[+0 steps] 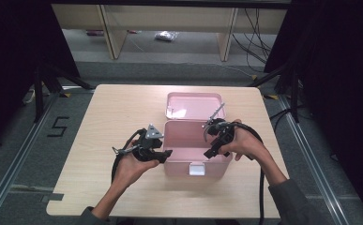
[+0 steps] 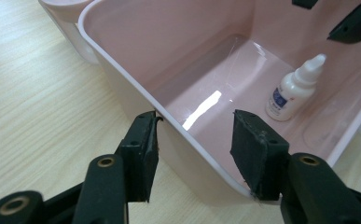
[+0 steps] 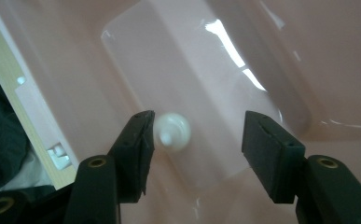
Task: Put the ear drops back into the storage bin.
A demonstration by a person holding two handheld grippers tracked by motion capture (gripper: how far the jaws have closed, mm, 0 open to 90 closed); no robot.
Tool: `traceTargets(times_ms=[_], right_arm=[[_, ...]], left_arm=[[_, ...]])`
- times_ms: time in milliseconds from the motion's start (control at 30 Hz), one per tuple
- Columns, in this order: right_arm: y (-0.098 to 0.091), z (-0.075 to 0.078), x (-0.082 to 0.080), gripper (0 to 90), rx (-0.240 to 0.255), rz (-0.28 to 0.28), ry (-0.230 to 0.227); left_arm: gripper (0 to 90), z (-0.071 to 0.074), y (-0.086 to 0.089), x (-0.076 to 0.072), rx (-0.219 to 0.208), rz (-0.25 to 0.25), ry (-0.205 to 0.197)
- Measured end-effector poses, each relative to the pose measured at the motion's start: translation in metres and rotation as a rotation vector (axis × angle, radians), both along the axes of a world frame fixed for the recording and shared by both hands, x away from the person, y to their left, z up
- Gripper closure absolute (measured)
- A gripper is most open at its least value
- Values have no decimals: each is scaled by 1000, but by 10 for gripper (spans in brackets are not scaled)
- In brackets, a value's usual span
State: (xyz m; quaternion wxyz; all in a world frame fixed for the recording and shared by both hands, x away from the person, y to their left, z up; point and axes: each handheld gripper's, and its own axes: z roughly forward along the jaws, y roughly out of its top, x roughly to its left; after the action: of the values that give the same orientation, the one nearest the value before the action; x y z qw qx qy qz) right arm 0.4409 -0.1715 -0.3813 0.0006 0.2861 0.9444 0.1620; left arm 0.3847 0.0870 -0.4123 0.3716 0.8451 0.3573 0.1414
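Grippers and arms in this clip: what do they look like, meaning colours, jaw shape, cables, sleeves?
Both are black hand-held tools. The left gripper carries a grey three-cornered plate on top; the right gripper has a thin silver rod sticking up behind it. A thick black cable loops from each. In the gripper views each has two flat rectangular black pads on arms with brass-coloured pivots. The person wears dark grey-green sleeves.

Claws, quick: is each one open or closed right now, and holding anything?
Left claw: open, straddling the pink box wall, holding nothing.
Right claw: open above the small white bottle inside the box, holding nothing.
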Motion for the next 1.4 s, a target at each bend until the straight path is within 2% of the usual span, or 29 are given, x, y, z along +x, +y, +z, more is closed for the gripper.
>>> traceTargets(times_ms=[33, 133, 300, 467, 667, 800, 933, 1000, 1067, 1100, 1133, 1167, 1300, 1400], right_arm=[[-1, 1, 0, 439, 5, -20, -1], [-6, 4, 2, 429, 20, -25, -21], [-10, 7, 5, 419, 30, -63, -24], [-14, 9, 7, 409, 46, -88, -39], [-21, 14, 9, 379, 98, -118, -84], [-28, 19, 10, 366, 125, -159, -110], [-35, 24, 14, 350, 145, -194, -137], [-37, 26, 15, 346, 155, -220, -126], [-40, 28, 16, 343, 154, -238, -136], [-40, 27, 17, 343, 164, -237, -129], [-42, 27, 19, 342, 167, -228, -146], [-42, 27, 19, 342, 160, -245, -136], [-45, 27, 23, 341, 168, -252, -144], [-47, 29, 25, 344, 183, -258, -167]], left_arm=[[506, 0, 0, 0, 1, 1, -1], [505, 0, 0, 0, -2, 1, -1], [495, 1, 1, 1, -5, 3, 0], [425, 3, 0, 2, -20, 9, -1], [348, 7, 1, 9, -24, 34, -1], [324, 11, 3, 20, -41, 65, -3], [314, 17, 2, 34, -22, 75, 1], [312, 20, 2, 39, -17, 83, -3], [312, 22, 1, 45, -14, 88, -1], [313, 23, 1, 48, -14, 94, 2], [314, 23, 1, 50, -14, 100, 0], [315, 23, 0, 53, -11, 106, 4], [333, 20, -2, 60, -6, 118, 12], [369, 19, -3, 65, 1, 114, 14]])
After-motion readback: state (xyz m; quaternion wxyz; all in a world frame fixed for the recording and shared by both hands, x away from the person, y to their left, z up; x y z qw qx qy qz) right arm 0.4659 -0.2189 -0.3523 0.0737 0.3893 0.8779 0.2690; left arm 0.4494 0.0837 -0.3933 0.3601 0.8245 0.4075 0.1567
